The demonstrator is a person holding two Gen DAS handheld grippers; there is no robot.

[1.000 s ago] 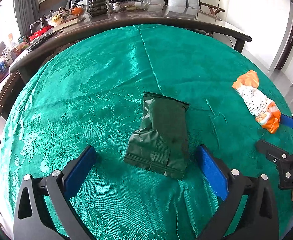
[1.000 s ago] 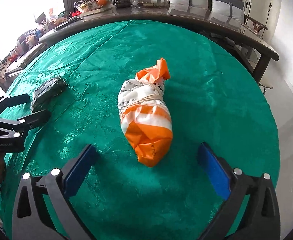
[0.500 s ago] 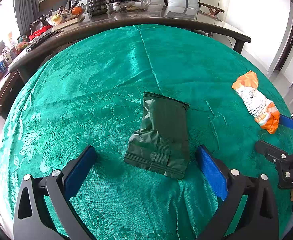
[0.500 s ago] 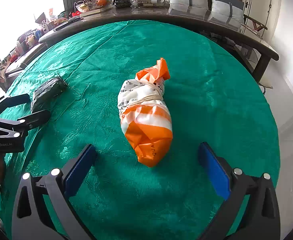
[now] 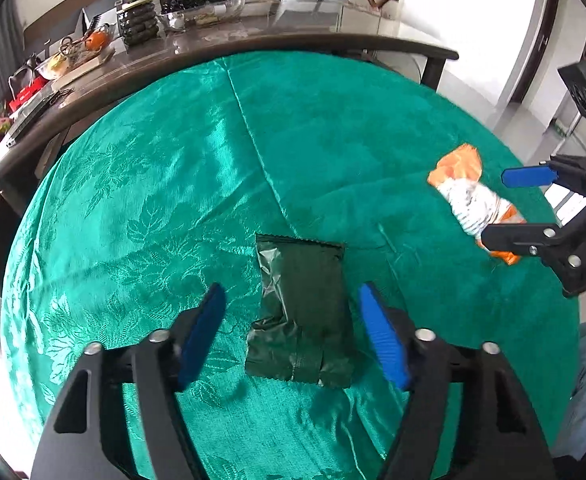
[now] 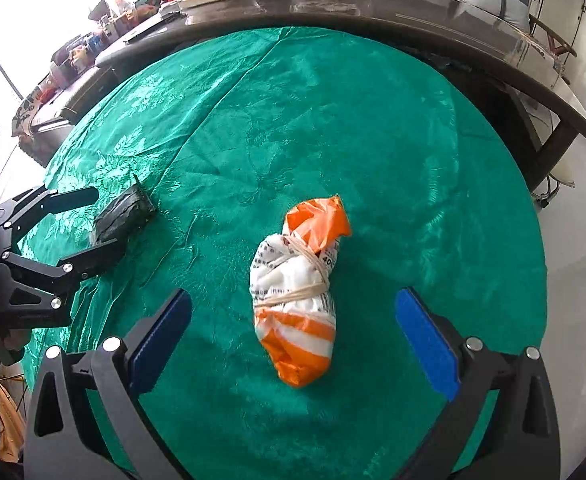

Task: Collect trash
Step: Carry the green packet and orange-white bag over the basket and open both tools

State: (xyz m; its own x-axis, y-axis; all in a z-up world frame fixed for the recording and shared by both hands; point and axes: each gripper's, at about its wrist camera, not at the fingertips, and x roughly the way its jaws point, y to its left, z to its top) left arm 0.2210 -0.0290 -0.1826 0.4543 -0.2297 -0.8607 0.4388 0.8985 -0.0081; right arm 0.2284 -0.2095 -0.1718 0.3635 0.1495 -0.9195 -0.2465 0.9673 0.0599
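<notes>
In the left wrist view, the left gripper (image 5: 293, 332) has just been closing; its blue pads flank the dark green wrapper (image 5: 303, 312) lying low in the frame's centre on the green tablecloth (image 5: 173, 184), with a gap on each side, not yet pinching. At the right edge lies the orange-and-white bundle (image 5: 473, 204).

In the right wrist view, the right gripper (image 6: 293, 340) stands spread wide around the orange-and-white bundle (image 6: 299, 300), tied with rubber bands, low centre, untouched. The wrapper (image 6: 123, 216) sits at middle left.
</notes>
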